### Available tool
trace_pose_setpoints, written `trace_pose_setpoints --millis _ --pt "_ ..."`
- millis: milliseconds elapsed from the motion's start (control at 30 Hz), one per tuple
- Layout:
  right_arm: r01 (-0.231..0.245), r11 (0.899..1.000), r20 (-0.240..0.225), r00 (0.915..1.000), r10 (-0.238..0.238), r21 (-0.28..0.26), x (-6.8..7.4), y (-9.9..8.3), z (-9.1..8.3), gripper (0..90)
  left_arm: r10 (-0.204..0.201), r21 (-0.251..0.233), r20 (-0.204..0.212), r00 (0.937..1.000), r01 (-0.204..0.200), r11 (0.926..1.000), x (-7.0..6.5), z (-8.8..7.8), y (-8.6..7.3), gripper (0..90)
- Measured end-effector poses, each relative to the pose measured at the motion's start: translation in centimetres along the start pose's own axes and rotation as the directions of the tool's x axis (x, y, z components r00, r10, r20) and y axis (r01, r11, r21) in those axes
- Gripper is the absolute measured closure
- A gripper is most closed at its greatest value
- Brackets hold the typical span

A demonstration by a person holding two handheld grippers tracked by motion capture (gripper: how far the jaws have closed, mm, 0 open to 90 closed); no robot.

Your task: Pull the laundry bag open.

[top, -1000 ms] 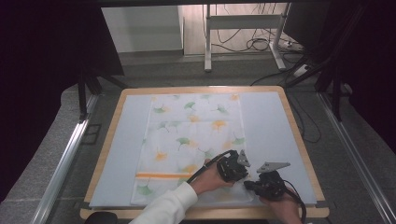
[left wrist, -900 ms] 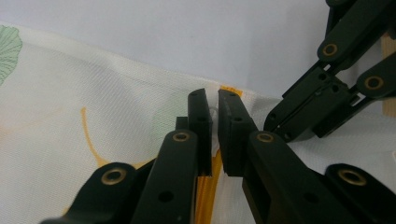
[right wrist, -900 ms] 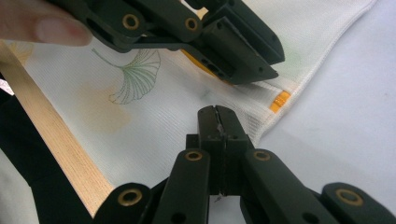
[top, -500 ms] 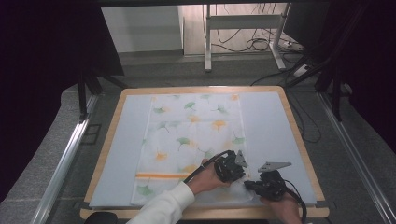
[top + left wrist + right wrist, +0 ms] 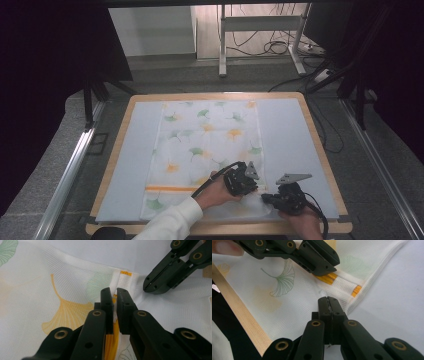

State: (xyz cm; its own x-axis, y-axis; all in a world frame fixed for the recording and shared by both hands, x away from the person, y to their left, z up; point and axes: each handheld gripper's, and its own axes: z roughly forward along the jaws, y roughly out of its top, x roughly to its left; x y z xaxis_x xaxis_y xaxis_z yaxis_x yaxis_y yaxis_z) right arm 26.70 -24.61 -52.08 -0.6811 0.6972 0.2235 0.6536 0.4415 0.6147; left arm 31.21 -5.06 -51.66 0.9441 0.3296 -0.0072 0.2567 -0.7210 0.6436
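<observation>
Cloth lies flat before me: a white woven rectangle printed with green and yellow ginkgo leaves and crossed by an orange stripe (image 5: 207,150), spread lengthwise down the middle of the pale blue mat (image 5: 290,135) that covers the wooden-edged table (image 5: 320,150). Both my claws work at its near right corner.

My left gripper (image 5: 113,293) sits on the cloth just by the orange stripe, its two black jaws drawn together with a thin pinch of the white fabric rising between the pads, so I read it as clenched on the cloth; a narrow slit of light shows between the jaw bodies. In the high view my left gripper (image 5: 243,181) lies over the cloth near the stripe's right end, my white sleeve (image 5: 170,225) coming in from below.

My right gripper (image 5: 329,301) is pressed shut, jaws meeting flat, its tips at the hemmed edge of the cloth where the fabric puckers up off the mat. Whether any hem is caught between them I cannot tell. In the high view it (image 5: 267,198) sits just right of the left one, close but apart.
</observation>
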Motion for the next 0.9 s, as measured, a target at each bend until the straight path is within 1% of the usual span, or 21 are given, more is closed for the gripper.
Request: trace_pose_setpoints --millis 100,133,367,433,467,500,533,567,600,633,733,900 --pt "0.002 1.0 0.002 1.0 -0.002 0.002 0.0 0.0 0.0 89.6 -0.007 0.004 0.006 1.0 0.007 1.0 0.0 -0.1 0.0 85.1" --pt "0.001 1.0 0.004 1.0 -0.001 0.0 0.0 0.0 0.0 89.6 -0.001 0.01 0.004 1.0 0.001 1.0 0.1 -0.1 0.0 85.1" --pt "0.007 1.0 0.009 0.9999 -0.007 0.003 0.1 0.1 0.0 89.5 0.0 0.006 0.002 1.0 0.0 1.0 0.1 0.1 0.0 85.2" --pt "0.026 1.0 0.03 0.9992 -0.026 0.003 0.3 0.3 0.0 89.4 0.003 0.007 0.008 1.0 -0.003 1.0 0.1 0.1 0.0 85.1" --pt "0.032 0.999 0.052 0.9981 -0.032 0.005 0.4 0.4 0.0 89.4 0.002 0.007 0.01 0.9999 -0.002 1.0 0.1 0.1 -0.1 85.1" --pt "0.031 1.0 0.064 0.9975 -0.031 0.004 0.4 0.6 0.0 89.4 0.0 0.006 0.014 0.9999 0.0 1.0 0.2 0.1 -0.1 85.1" --pt "0.023 1.0 0.066 0.9976 -0.023 -0.006 0.2 0.8 0.0 89.3 -0.001 0.006 0.015 0.9999 0.001 1.0 0.2 0.1 -0.1 85.2" --pt "0.01 1.0 0.068 0.9976 -0.009 -0.015 0.1 1.0 0.0 89.4 -0.011 -0.003 0.014 0.9998 0.011 0.9999 0.1 0.2 -0.1 85.2" --pt "0.001 1.0 0.067 0.9977 0.0 -0.023 -0.1 1.1 0.1 89.4 0.003 0.007 0.01 0.9999 -0.003 1.0 0.2 0.1 -0.1 85.2" --pt "-0.013 0.999 0.073 0.9972 0.015 -0.03 -0.2 1.3 0.1 89.4 -0.001 0.003 0.007 1.0 0.001 1.0 0.1 0.2 0.0 85.2" --pt "-0.023 1.0 0.084 0.9961 0.024 -0.01 -0.4 1.4 0.6 89.4 0.007 0.008 -0.003 1.0 -0.007 0.9999 0.0 0.2 0.0 85.2" --pt "-0.056 0.998 0.057 0.9968 0.056 -0.008 -0.9 1.5 0.7 89.5 0.012 0.015 -0.001 0.9999 -0.012 0.9998 0.1 0.1 0.0 85.2"
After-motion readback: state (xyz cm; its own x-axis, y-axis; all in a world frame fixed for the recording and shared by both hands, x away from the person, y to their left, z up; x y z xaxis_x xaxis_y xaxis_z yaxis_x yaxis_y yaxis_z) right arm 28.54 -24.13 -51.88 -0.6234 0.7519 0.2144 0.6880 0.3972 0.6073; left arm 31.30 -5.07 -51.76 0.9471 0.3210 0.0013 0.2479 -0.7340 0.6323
